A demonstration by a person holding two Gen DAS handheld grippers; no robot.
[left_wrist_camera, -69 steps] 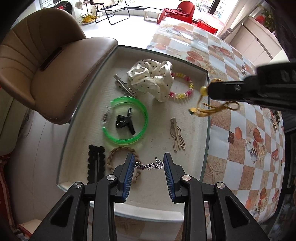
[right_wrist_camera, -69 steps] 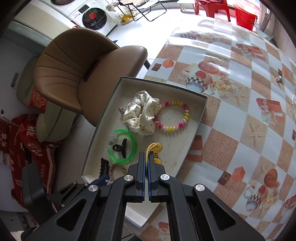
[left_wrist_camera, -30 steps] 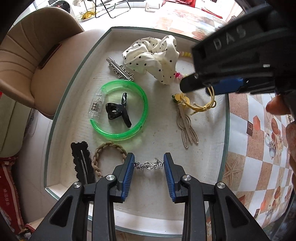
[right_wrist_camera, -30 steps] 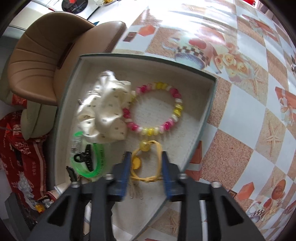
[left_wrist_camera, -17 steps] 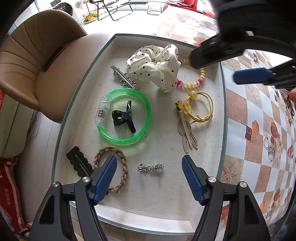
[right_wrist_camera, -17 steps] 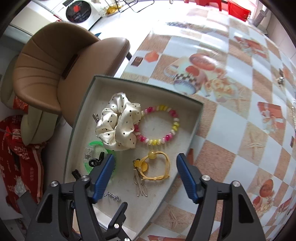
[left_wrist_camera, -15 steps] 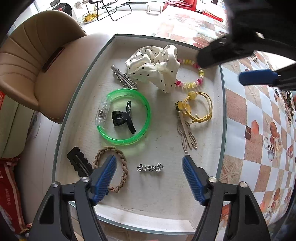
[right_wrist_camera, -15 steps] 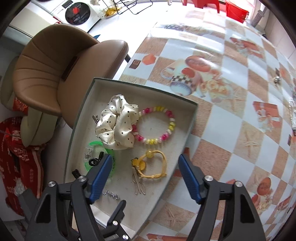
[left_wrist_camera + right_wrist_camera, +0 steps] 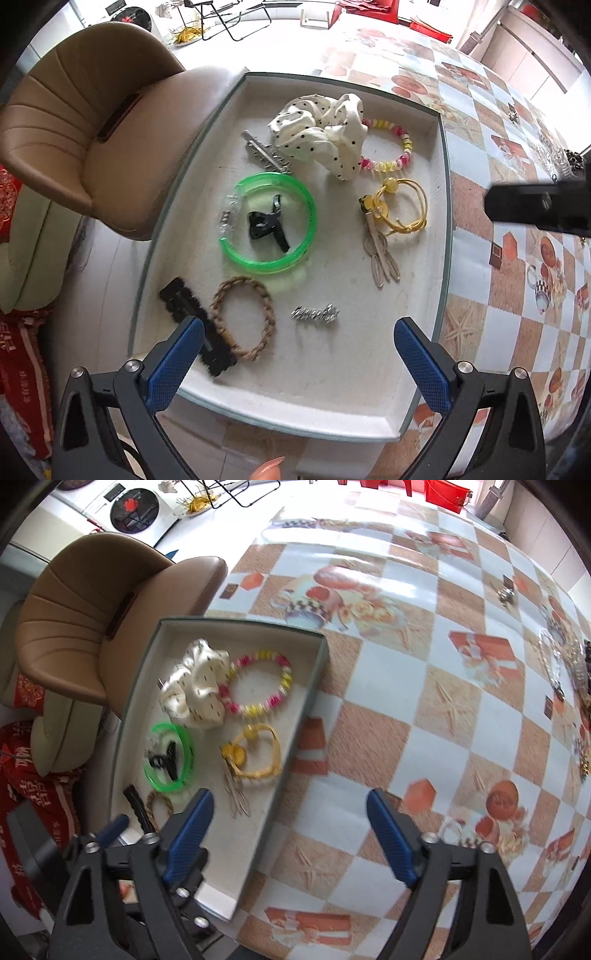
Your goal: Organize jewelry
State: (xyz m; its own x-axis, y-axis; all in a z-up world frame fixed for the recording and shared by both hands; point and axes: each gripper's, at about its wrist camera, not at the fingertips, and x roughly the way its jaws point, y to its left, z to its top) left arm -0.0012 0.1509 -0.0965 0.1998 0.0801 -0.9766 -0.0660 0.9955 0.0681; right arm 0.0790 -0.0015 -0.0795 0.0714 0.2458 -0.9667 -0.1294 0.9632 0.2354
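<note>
A shallow pale tray (image 9: 443,221) holds the jewelry. A small silver clip (image 9: 314,314) lies loose on its floor, and my left gripper (image 9: 297,322) hovers over it, open wide and touching nothing. The yellow hair tie (image 9: 400,206) rests by the beaded bracelet (image 9: 388,147) and the dotted scrunchie (image 9: 317,136). A green bangle (image 9: 312,221) rings a black claw clip (image 9: 266,225). My right gripper (image 9: 289,794) is above the tray's right rim (image 9: 314,686), its jaws opening with nothing between them. The yellow hair tie (image 9: 255,753) lies below it.
A braided brown tie (image 9: 269,306), black clip (image 9: 184,302), beige clip (image 9: 380,251) and toothed silver clip (image 9: 262,151) share the tray. A tan chair (image 9: 74,122) stands left of the table corner. More jewelry (image 9: 565,657) lies on the checked cloth, far right.
My left jaws spread and let the silver clip go onto the tray. My right gripper released the yellow hair tie, opened, and rose away toward the tray's right rim.
</note>
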